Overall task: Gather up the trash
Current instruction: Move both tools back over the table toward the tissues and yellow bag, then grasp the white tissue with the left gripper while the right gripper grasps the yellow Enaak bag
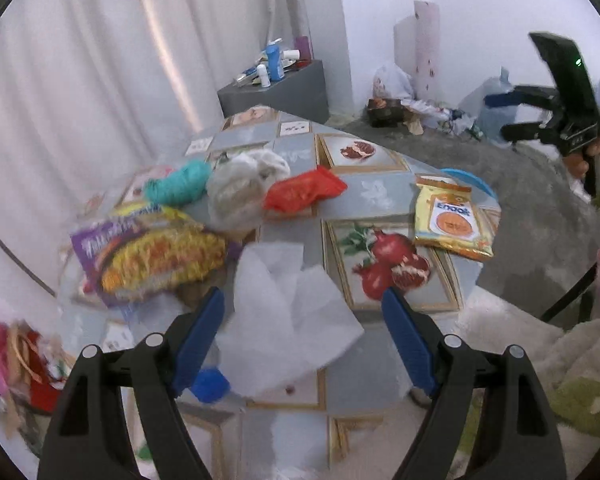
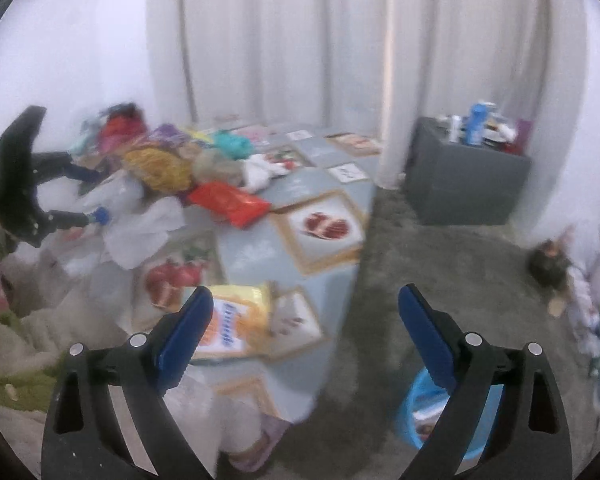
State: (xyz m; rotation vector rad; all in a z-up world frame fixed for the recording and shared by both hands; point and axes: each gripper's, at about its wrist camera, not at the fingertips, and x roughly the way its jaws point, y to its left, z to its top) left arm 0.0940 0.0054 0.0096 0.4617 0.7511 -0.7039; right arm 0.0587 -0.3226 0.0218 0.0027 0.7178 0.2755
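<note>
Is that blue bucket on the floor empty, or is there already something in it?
Not empty. The right wrist view shows the blue bucket on the carpet beside the table with something printed lying inside; what it is stays too blurred to tell.

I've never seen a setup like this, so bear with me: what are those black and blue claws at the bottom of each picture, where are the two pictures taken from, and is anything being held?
There is no robot here. A person holds a two-finger gripper in each hand, and each gripper carries a wide-angle camera looking along its fingers. One picture comes from the left gripper, the other from the right gripper; each also shows the other gripper off to the side. Both stand open and hold nothing.

On the low table with its pomegranate-print cover lies trash: a white tissue, a noodle packet, a red wrapper, a yellow snack packet and a crumpled plastic bag. A blue bin stands on the carpet beside the table.
</note>
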